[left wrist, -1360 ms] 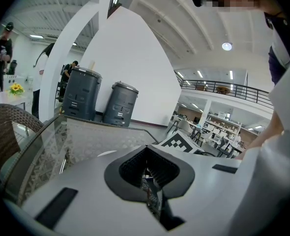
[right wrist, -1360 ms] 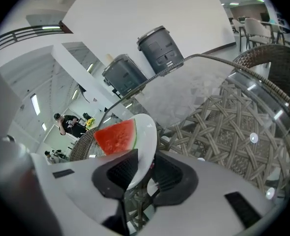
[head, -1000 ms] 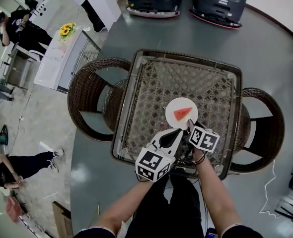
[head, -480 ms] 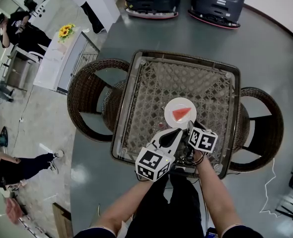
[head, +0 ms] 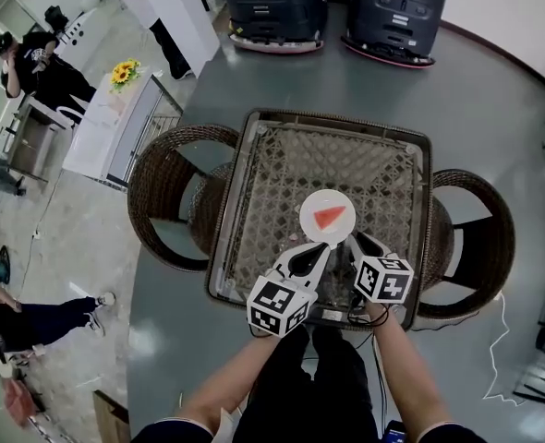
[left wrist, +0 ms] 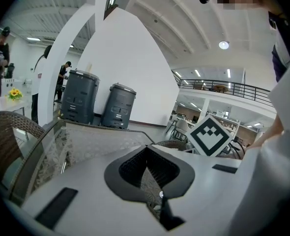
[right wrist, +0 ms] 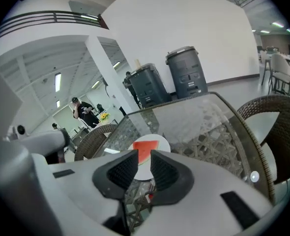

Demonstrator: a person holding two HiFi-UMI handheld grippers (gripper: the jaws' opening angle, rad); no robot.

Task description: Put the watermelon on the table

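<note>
Watermelon wedge (head: 330,216): red, flat and triangular, lying in the middle of a round white plate (head: 311,206) and covering only part of it. Sitting, plate and all, on the near right part of a square table (head: 282,169): clear glass lying over an open woven wicker lattice, with a dark rim curving at the corners. Flanking it on either side, rounded wicker chairs (head: 162,192).

Hovering just short of the plate, right gripper (right wrist: 144,154): smooth white shell, ribbed black pads standing a narrow gap apart, having just been closing, pinching nothing, with the wedge showing beyond the gap and untouched. Hanging close beside it, left gripper (left wrist: 146,149): pads meeting at the tips, gripping nothing.
</note>
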